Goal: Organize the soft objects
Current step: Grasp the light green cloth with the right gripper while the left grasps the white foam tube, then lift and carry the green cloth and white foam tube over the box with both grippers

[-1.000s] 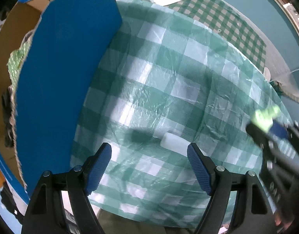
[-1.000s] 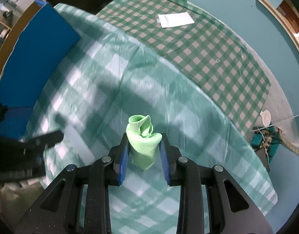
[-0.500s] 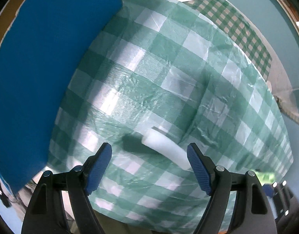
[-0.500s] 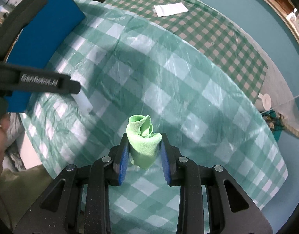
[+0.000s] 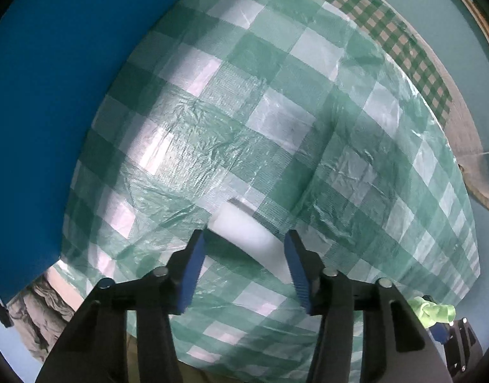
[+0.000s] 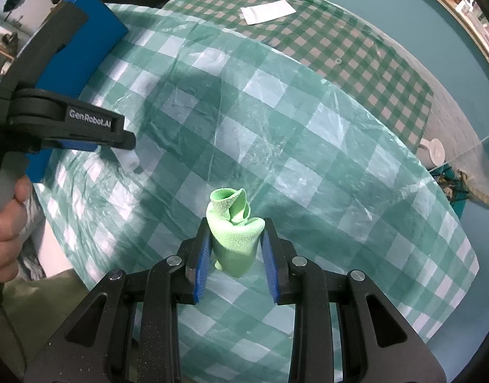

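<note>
A white foam cylinder (image 5: 244, 236) lies on the green checked plastic tablecloth (image 5: 276, 121). My left gripper (image 5: 244, 255) is open, its blue pads on either side of the cylinder's near end, not touching it. In the right wrist view the left gripper (image 6: 116, 146) hovers over the cylinder (image 6: 127, 161). My right gripper (image 6: 234, 249) is shut on a rolled green cloth (image 6: 233, 223), held above the table's near part. The cloth also shows at the lower right of the left wrist view (image 5: 432, 311).
A blue box flap (image 5: 52, 95) stands along the table's left side; it also shows in the right wrist view (image 6: 81, 54). A white paper (image 6: 266, 11) lies on a small-checked cloth (image 6: 340, 41) at the far end. A white object (image 6: 434, 154) and cables lie on the floor at right.
My left gripper has moved down and forward to the white cylinder and its jaws have narrowed around it. My right gripper still holds the green cloth, pulled back toward the near edge.
</note>
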